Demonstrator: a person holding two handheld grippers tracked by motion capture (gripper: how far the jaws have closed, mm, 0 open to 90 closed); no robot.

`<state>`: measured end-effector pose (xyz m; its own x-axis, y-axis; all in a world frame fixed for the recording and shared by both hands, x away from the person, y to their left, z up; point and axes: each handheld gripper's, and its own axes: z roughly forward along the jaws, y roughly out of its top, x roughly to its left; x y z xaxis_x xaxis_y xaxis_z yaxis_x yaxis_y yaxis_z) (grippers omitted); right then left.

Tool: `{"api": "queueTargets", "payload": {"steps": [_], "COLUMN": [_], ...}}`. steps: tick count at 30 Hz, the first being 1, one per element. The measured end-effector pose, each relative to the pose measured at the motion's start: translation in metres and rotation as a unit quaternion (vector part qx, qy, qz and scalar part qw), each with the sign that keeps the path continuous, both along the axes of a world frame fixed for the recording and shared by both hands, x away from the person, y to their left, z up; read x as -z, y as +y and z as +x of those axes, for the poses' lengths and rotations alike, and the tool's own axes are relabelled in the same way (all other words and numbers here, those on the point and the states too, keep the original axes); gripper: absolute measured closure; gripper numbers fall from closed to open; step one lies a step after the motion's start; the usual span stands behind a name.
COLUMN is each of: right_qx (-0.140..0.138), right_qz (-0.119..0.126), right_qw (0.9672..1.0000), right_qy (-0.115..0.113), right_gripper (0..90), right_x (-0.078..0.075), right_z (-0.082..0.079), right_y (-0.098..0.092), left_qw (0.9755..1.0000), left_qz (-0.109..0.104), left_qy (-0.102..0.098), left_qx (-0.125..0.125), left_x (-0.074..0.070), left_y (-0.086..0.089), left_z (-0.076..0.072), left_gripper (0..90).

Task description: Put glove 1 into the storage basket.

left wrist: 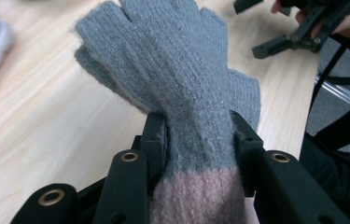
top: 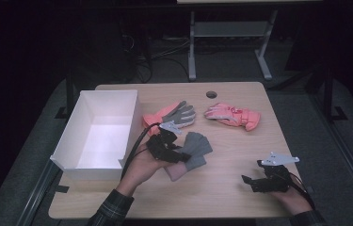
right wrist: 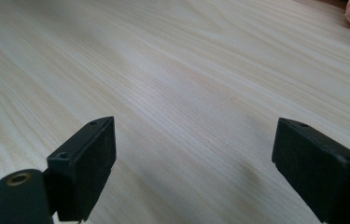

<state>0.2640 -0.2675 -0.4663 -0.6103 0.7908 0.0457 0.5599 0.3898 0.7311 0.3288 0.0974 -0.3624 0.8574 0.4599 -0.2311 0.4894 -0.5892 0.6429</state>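
A grey knit fingerless glove (top: 197, 147) with a pink cuff hangs lifted a little off the wooden table (top: 221, 188). My left gripper (top: 176, 157) is shut on it. In the left gripper view the two black jaws pinch the glove (left wrist: 172, 60) where the grey knit meets the pink cuff, and its fingers point away from my left gripper (left wrist: 200, 135). My right gripper (top: 252, 172) rests low near the front right of the table, open. Nothing but bare wood lies between the jaws of the right gripper (right wrist: 193, 154). The right gripper (left wrist: 298, 32) also appears far off in the left gripper view.
A white open box (top: 129, 127) stands at the table's left. Behind the held glove lies a pink and grey glove (top: 172, 115), and a pink glove (top: 233, 115) lies to its right. A round hole (top: 211, 94) sits near the far edge.
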Motion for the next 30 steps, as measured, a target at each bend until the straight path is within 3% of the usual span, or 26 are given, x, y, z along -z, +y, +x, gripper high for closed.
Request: {"api": "queueTargets", "payload": {"steps": [3, 12, 20, 30], "right_qx": [0.001, -0.01, -0.016, -0.018], "right_qz": [0.004, 0.003, 0.002, 0.004], "right_qw": [1.0, 0.9999, 0.9999, 0.9998], "right_qy": [-0.003, -0.001, -0.006, -0.005], "right_gripper": [13.2, 13.2, 13.2, 13.2], "right_x": [-0.001, 0.0, 0.002, 0.002], "right_z": [0.002, 0.007, 0.009, 0.01], "right_y": [0.0, 0.005, 0.009, 0.009], "left_qw": [0.9996, 0.9984, 0.9951, 0.9912], "left_qz": [-0.011, -0.018, -0.029, -0.036], "left_qy": [-0.001, -0.016, -0.03, -0.043], "left_qx": [-0.024, -0.052, -0.09, -0.12], "left_x": [-0.008, -0.028, -0.042, -0.053], "left_y": [0.009, 0.03, 0.059, 0.084], "left_z": [0.003, 0.014, 0.019, 0.023], "left_gripper": [64.9, 64.8, 64.8, 64.8]}}
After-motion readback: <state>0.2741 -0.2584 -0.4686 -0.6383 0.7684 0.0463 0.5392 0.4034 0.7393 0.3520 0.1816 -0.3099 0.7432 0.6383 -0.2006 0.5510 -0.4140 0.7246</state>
